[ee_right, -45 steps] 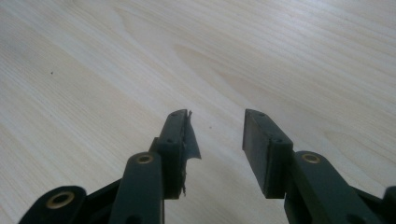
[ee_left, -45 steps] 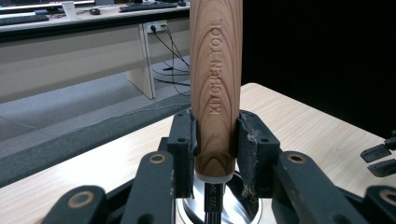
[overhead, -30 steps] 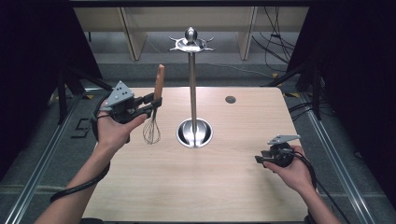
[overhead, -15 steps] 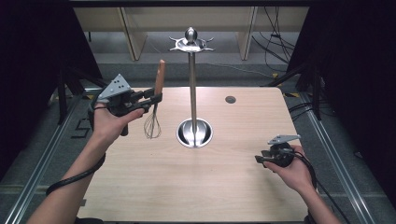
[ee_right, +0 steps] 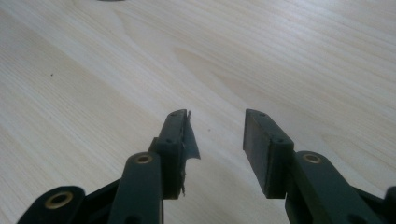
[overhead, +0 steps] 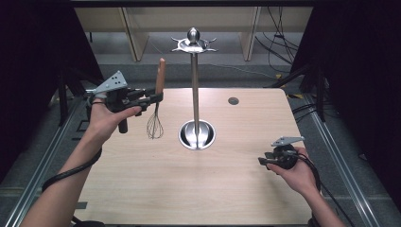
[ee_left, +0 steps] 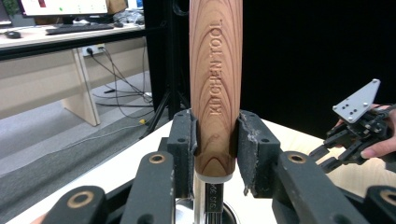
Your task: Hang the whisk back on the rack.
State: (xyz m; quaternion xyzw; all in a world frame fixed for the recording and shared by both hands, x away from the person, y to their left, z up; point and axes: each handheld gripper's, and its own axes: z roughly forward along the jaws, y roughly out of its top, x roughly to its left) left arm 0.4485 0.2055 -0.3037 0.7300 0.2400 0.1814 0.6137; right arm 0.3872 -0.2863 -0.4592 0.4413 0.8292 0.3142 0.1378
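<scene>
Whisk (overhead: 156, 109) hangs upright in the left gripper (overhead: 150, 98), whose jaws pinch the wooden handle near its lower end, wire head dangling below them, clear of the table (overhead: 189, 189). Held vertical like this, it looks ready to go on the utensil stand (overhead: 195, 85) just beyond the jaws. Well off to the side, the right gripper (overhead: 261, 161) rests low over bare wood, jaws spread and empty, probably just waiting.

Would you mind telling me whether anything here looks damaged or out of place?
Yes: on the right gripper, the pad on the jaw at the left of its view is torn, a ragged flap peeling off. The left gripper pads look chipped too, where they clamp the whisk.
</scene>
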